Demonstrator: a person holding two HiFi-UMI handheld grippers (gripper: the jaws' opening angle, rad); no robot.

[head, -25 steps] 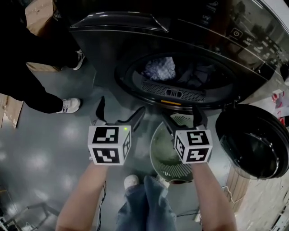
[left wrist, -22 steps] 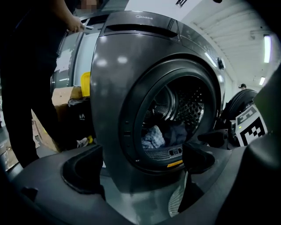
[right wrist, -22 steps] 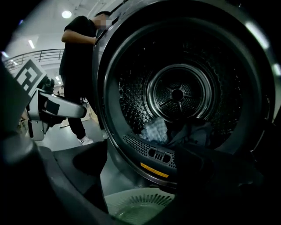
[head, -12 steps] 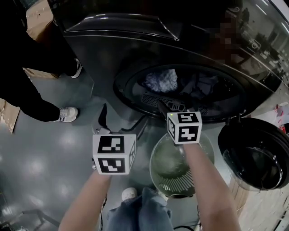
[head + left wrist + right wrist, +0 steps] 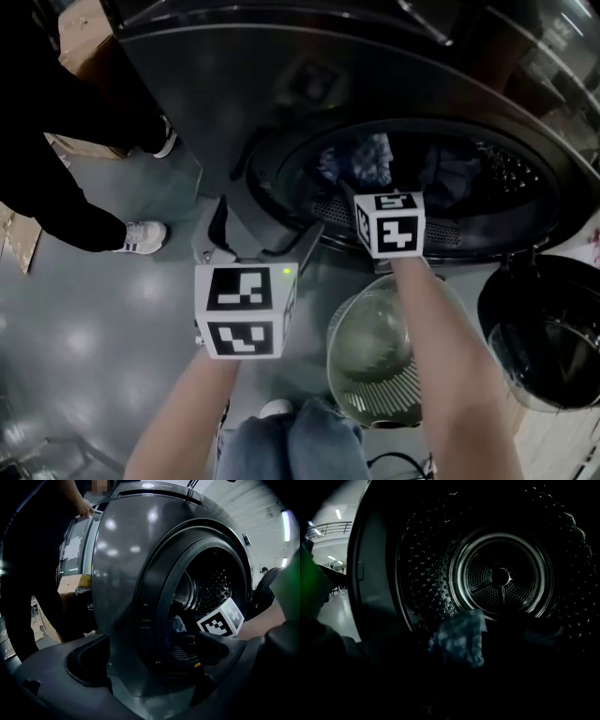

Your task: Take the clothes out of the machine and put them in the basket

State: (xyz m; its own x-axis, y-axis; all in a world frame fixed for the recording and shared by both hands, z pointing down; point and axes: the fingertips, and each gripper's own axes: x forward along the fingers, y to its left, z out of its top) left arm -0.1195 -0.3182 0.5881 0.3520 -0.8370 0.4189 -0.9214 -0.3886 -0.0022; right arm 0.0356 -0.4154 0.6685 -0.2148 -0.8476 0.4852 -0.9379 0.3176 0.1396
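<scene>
Risk 1: the right tongs (image 5: 371, 197) may close short. Their jaws have just been closing, while the pale blue cloth (image 5: 459, 639) lies just ahead of the tips and is not yet reached. A bite on air or on a thin fold would probably slip when I pull.

Risk 2: a dark garment (image 5: 450, 173) lies to the right of that cloth. If the two are tangled, it could trail out over the drum mouth (image 5: 281, 183) and drop on the floor. The basket (image 5: 366, 347) stands behind and below the right tongs, under my forearm, not directly beneath the opening.

Risk 3: the drum (image 5: 501, 576) is very dark, so depth is hard to judge. A jaw could strike the rim.

Right tongs: at the drum mouth, jaws fairly wide apart. Nothing is pinched, and I see no contact with the cloth.

Left tongs (image 5: 261, 236): jaws wide apart and empty, held off the machine's front panel (image 5: 122, 573), left of the opening, touching nothing.
</scene>
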